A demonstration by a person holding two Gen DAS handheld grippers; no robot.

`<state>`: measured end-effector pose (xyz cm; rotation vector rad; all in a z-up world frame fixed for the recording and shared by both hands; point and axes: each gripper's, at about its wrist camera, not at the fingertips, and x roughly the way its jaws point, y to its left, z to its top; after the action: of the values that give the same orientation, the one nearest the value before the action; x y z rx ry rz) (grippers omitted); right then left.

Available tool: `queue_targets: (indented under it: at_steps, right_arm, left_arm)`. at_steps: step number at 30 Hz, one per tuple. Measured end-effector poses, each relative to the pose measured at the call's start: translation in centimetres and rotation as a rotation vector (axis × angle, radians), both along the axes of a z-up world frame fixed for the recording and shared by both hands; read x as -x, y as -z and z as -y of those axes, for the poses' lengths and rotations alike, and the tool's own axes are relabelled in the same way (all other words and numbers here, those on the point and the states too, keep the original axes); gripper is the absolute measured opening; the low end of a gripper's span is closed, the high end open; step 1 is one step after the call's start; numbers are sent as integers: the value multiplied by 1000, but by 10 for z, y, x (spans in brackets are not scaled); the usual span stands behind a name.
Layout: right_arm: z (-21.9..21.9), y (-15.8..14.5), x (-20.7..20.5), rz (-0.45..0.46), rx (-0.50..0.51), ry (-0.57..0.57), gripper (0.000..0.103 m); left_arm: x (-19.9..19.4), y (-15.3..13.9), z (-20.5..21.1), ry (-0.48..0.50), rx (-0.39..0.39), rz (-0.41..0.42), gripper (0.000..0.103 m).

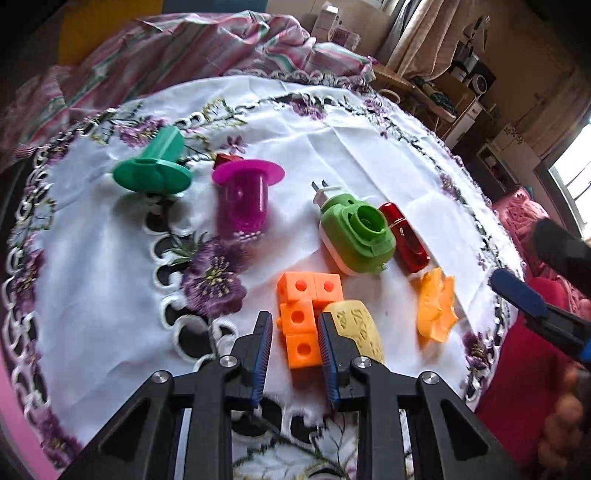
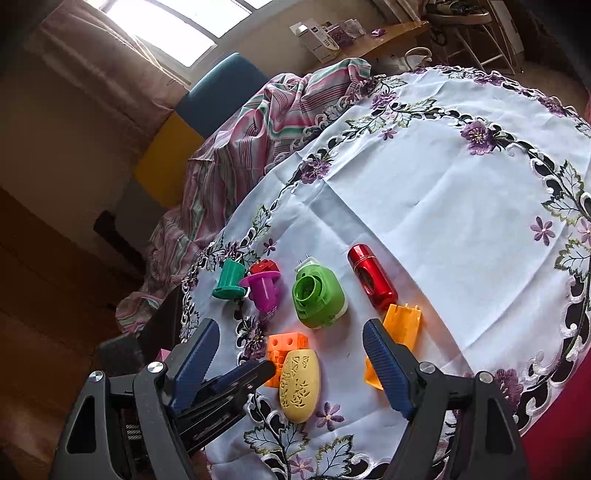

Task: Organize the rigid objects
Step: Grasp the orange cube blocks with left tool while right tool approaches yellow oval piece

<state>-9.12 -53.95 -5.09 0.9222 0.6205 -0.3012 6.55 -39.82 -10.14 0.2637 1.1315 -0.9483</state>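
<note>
A round table carries a white tablecloth (image 2: 424,206) embroidered with purple flowers and cut-out leaf edging. Against the cloth's far edge lies a crumpled striped sheet (image 1: 192,44) in pink, green and white, spilling down off the tablecloth's side. Beyond the sheet stands a chair (image 2: 221,92) with a blue back, a yellow panel (image 2: 166,158) below it. Farther from the tablecloth, a wooden desk (image 2: 380,40) holds small boxes (image 2: 317,37). A window (image 2: 177,26) with a pale curtain (image 2: 92,48) glows behind the chair. Cluttered shelves (image 1: 476,92) stand off the tablecloth's other side.
</note>
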Motion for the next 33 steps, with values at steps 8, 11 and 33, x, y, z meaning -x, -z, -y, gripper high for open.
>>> queue_targets:
  at_steps: [8,11,33]
  right_arm:
    - [0,1,0,3,-4,-1,82]
    - [0,1,0,5,-6,0,82]
    - [-2,3,-5,-40,12,-17,82]
  left_arm:
    - [-22,-1,1,-23,60,-38,20]
    - [-20,-6,0,3,65,-2,21]
    - [-18,8,10,27,12,48,23]
